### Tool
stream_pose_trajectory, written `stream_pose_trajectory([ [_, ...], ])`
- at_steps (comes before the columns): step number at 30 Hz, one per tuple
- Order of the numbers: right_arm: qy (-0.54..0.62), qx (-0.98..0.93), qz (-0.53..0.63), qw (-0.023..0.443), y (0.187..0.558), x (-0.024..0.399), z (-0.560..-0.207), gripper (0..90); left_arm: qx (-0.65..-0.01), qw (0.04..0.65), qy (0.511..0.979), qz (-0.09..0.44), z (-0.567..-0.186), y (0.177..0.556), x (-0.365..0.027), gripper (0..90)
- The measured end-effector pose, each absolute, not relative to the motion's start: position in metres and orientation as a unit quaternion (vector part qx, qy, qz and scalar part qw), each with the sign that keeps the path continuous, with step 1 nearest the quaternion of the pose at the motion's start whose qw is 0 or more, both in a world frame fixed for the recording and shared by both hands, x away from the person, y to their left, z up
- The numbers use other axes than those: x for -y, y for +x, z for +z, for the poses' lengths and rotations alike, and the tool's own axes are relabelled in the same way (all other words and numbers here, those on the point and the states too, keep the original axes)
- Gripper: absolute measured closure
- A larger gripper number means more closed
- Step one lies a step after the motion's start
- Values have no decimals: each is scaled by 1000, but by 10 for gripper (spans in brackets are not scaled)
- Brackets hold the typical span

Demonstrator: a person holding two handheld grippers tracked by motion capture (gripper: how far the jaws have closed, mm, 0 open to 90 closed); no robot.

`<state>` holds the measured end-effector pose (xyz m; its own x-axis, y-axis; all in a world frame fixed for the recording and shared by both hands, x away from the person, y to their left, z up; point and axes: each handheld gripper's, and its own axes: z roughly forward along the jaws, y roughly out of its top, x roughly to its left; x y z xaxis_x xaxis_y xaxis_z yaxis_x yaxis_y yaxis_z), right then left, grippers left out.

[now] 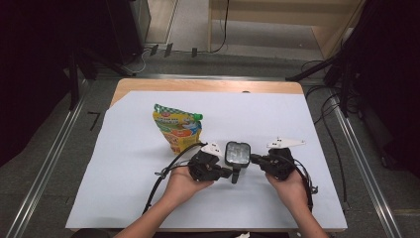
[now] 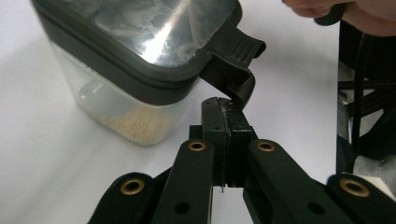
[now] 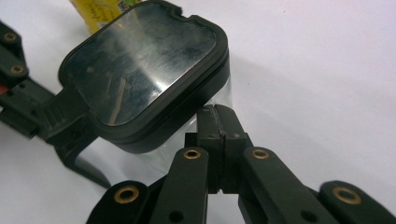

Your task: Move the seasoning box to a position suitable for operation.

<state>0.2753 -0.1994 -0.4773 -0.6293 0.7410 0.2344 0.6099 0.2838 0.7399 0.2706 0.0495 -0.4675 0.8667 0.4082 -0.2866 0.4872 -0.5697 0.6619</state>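
A small clear container (image 1: 237, 152) with a black-rimmed glossy lid (image 2: 140, 32) stands on the white sheet between my two grippers. It holds some pale grains (image 2: 135, 126) at the bottom. A black latch (image 2: 233, 60) hangs from the lid's edge. My left gripper (image 2: 223, 109) is shut with nothing between its pads, its tips right under the latch's lower lip. In the high view the left gripper (image 1: 232, 173) comes in from the left. My right gripper (image 3: 218, 116) is also shut and empty, its tips against the clear wall just below the lid (image 3: 144, 65). The right gripper (image 1: 254, 159) reaches in from the right.
A yellow snack pouch (image 1: 178, 130) with a green cap lies behind the container to the left; its corner (image 3: 100, 11) shows past the lid. White sheet (image 1: 129, 178) covers the wooden table. Dark stands and cables (image 1: 327, 114) flank the table's sides.
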Motion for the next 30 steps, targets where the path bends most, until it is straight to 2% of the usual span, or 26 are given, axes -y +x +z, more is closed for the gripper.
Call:
stream_pose_trajectory([
  [11,432,-788,431,81,276,202,-477,900,-242,401,881,-62,-469,269,-36,900],
  [14,429,-788,433,79,275,204,-476,900,-241,402,880,-70,-469,269,-37,888],
  [15,432,-786,437,74,272,206,-474,900,-242,403,878,-87,-466,269,-40,881],
  [20,435,-786,434,61,267,209,-472,900,-234,407,879,-87,-458,268,-50,877],
  [24,426,-793,431,63,260,208,-468,900,-232,406,880,-84,-455,268,-57,827],
  [30,414,-798,435,56,245,211,-461,900,-239,420,872,-73,-448,273,-76,666],
])
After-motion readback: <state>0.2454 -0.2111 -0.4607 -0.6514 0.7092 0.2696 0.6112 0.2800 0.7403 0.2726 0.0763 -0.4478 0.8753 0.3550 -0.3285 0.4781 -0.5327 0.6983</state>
